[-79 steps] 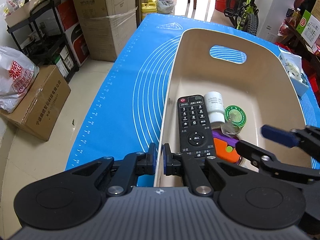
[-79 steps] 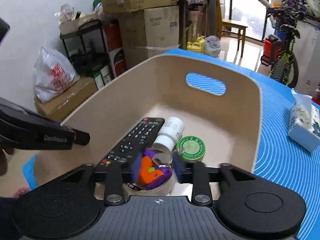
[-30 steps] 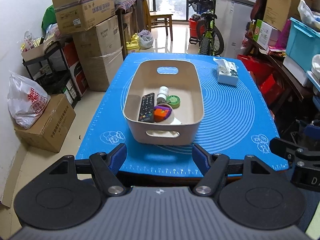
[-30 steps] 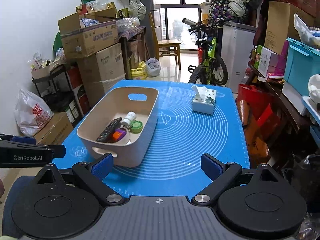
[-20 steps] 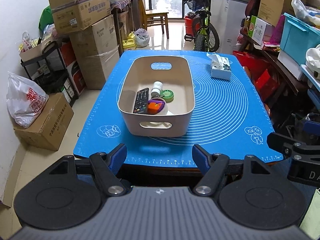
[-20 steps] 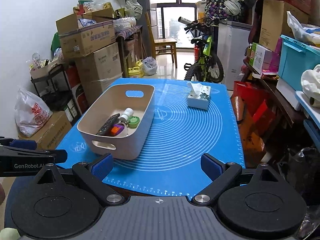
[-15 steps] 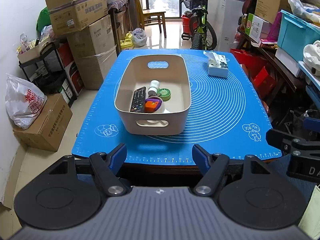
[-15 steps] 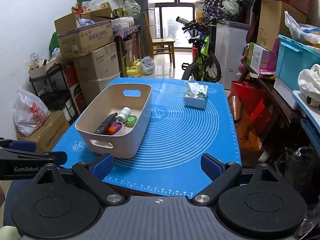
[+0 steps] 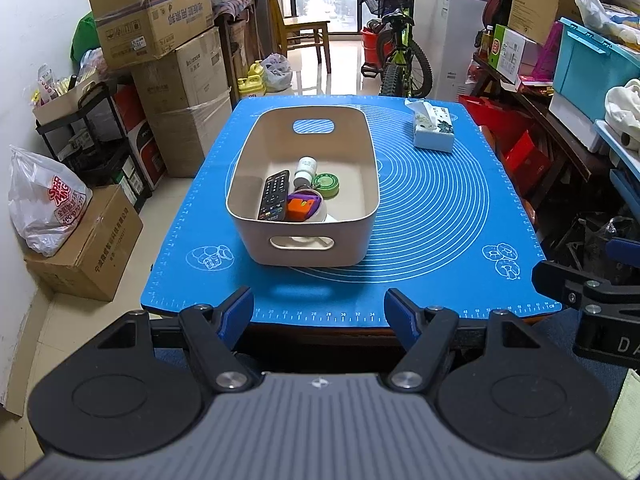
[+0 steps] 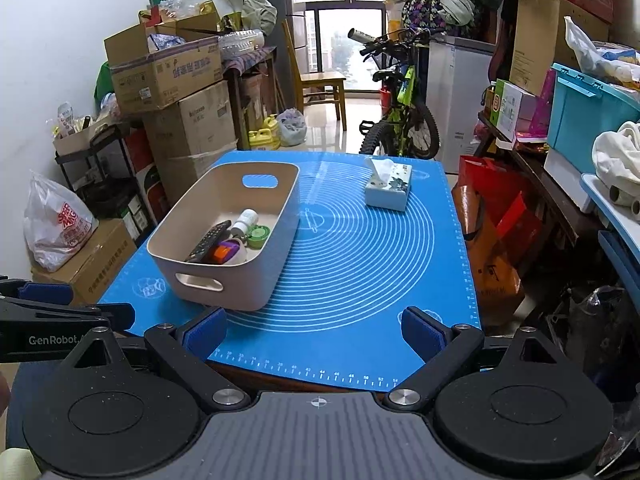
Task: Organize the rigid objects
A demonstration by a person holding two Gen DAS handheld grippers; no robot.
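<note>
My left gripper [image 9: 319, 315] is held off the near edge of the table, its blue-padded fingers spread wide with nothing between them. My right gripper [image 10: 314, 336] is likewise spread wide and empty, also at the near edge; its tip shows at the right margin of the left wrist view. The beige bin [image 9: 304, 245] stands on the blue mat [image 9: 432, 216], well ahead of my left gripper and slightly left of the mat's centre; from my right gripper it lies ahead and to the left [image 10: 224, 284]. Neither gripper touches the bin.

Inside the bin, toward its near end, lie the rigid objects. The black remote [image 9: 274, 195] lies lengthwise along the left side. Just right of it is the white bottle [image 9: 305, 169], lying on its side, and beside that the green round tin [image 9: 326, 184]. In front of the bottle sits the purple and orange toy [image 9: 303, 206], resting on a white roll [image 9: 323, 214] whose lower part is hidden by the bin's near wall. These items are touching or nearly touching one another.

A tissue box [image 9: 433, 131] stands on the far right part of the mat, well apart from the bin.
</note>
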